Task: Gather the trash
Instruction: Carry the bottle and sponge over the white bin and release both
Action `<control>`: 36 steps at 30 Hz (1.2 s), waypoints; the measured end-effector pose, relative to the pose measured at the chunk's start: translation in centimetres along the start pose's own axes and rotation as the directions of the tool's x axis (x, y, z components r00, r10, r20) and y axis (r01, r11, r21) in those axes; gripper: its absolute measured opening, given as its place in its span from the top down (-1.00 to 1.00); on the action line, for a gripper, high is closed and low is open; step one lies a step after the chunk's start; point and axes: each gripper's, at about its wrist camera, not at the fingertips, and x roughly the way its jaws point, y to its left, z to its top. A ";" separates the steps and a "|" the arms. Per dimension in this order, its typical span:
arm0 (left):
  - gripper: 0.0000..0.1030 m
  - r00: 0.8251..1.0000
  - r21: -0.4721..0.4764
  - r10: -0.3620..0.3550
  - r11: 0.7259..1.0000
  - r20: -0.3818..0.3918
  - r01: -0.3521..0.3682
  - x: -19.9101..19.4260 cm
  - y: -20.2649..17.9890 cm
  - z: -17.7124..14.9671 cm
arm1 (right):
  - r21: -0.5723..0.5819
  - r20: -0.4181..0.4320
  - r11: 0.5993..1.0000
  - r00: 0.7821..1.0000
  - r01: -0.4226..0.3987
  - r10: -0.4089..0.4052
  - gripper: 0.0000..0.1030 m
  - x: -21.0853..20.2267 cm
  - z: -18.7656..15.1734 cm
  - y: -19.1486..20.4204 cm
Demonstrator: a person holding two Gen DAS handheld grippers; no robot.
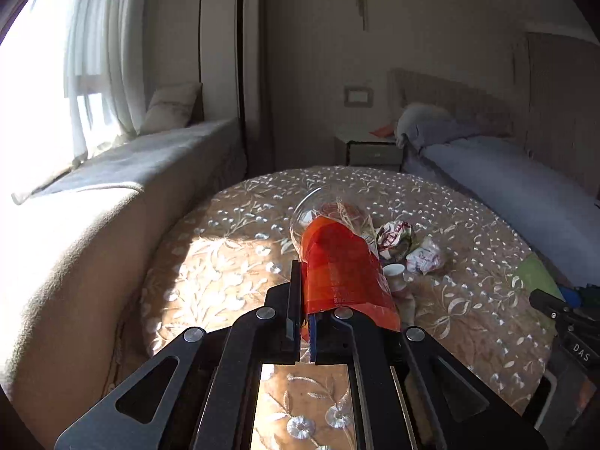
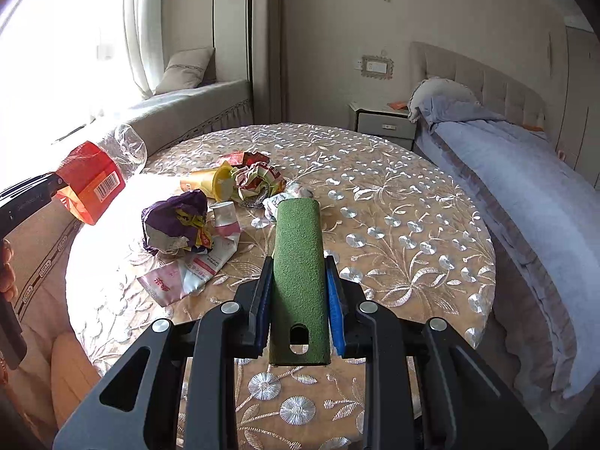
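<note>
Our left tongs (image 1: pixel 304 300) are clamped on a crushed clear plastic bottle (image 1: pixel 337 262) with an orange label, lifted above the round counter (image 1: pixel 232 247). Our right tongs (image 2: pixel 300 285) grip a green textured block (image 2: pixel 299 262). On the counter, clustered near its left side, lie a purple wrapper (image 2: pixel 176 221), a yellow cup (image 2: pixel 210 183) and crumpled packets (image 2: pixel 255 180).

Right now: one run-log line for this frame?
left gripper: shut on plastic bottle, lifted | right gripper: shut on green handle | trash pile on table
</note>
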 end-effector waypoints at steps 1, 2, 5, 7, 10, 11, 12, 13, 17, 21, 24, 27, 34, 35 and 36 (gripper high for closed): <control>0.96 1.000 0.012 -0.015 1.000 0.003 0.015 -0.4 -0.7 0.0 | 0.001 0.004 1.000 1.000 0.002 -0.002 0.47 -0.4 -0.1 -0.1; 0.96 0.999 0.024 -0.037 0.999 0.006 0.036 -0.7 -1.4 0.0 | 0.003 0.011 1.000 1.000 0.005 -0.005 0.47 -1.0 -0.2 -0.3; 0.96 0.994 0.067 -0.107 0.992 0.004 0.106 -1.6 -3.9 -0.3 | -0.002 0.023 1.000 0.999 0.029 -0.029 0.47 -2.7 -0.7 -0.9; 0.96 0.990 0.099 -0.143 0.985 -0.001 0.143 -2.0 -5.9 -0.7 | 0.002 0.029 0.999 0.998 0.048 -0.048 0.47 -3.7 -1.1 -1.6; 0.96 0.982 0.148 -0.188 0.971 -0.015 0.188 -2.4 -8.7 -1.3 | 0.021 0.038 0.997 0.996 0.079 -0.080 0.47 -5.3 -1.8 -3.0; 0.96 0.979 0.163 -0.201 0.966 -0.019 0.201 -2.5 -9.6 -1.5 | 0.027 0.039 0.996 0.995 0.088 -0.089 0.47 -5.6 -2.1 -3.3; 0.96 0.975 0.171 -0.219 0.961 -0.024 0.220 -2.6 -10.4 -1.7 | 0.034 0.041 0.995 0.994 0.097 -0.098 0.47 -6.0 -2.3 -3.8; 0.96 0.972 0.182 -0.235 0.954 -0.031 0.236 -2.7 -11.2 -1.9 | 0.043 0.045 0.993 0.993 0.109 -0.111 0.47 -6.5 -2.7 -4.3; 0.96 0.955 0.235 -0.293 0.926 -0.049 0.296 -3.4 -14.6 -2.8 | 0.077 0.048 0.985 0.986 0.155 -0.159 0.47 -8.1 -3.8 -6.3; 0.96 0.934 0.274 -0.350 0.893 -0.076 0.357 -3.8 -17.7 -3.6 | 0.105 0.041 0.974 0.978 0.202 -0.207 0.47 -9.4 -4.9 -8.0; 0.96 0.916 0.306 -0.386 0.864 -0.109 0.401 -3.7 -20.2 -4.3 | 0.124 0.030 0.963 0.969 0.239 -0.244 0.47 -10.3 -6.0 -9.5; 0.96 0.900 0.340 -0.411 0.834 -0.143 0.434 -3.6 -22.4 -5.2 | 0.147 0.011 0.950 0.960 0.274 -0.278 0.47 -10.9 -7.2 -10.8; 0.96 0.878 0.451 -0.429 0.755 -0.210 0.476 -3.0 -27.8 -7.6 | 0.194 -0.056 0.918 0.938 0.345 -0.341 0.47 -11.3 -10.1 -14.2; 0.96 0.873 0.465 -0.433 0.739 -0.224 0.487 -2.8 -28.6 -8.0 | 0.195 -0.068 0.914 0.934 0.356 -0.349 0.47 -11.3 -10.7 -14.7; 0.96 0.869 0.483 -0.435 0.723 -0.237 0.494 -2.6 -29.3 -8.4 | 0.195 -0.079 0.911 0.932 0.363 -0.355 0.47 -11.2 -10.9 -15.2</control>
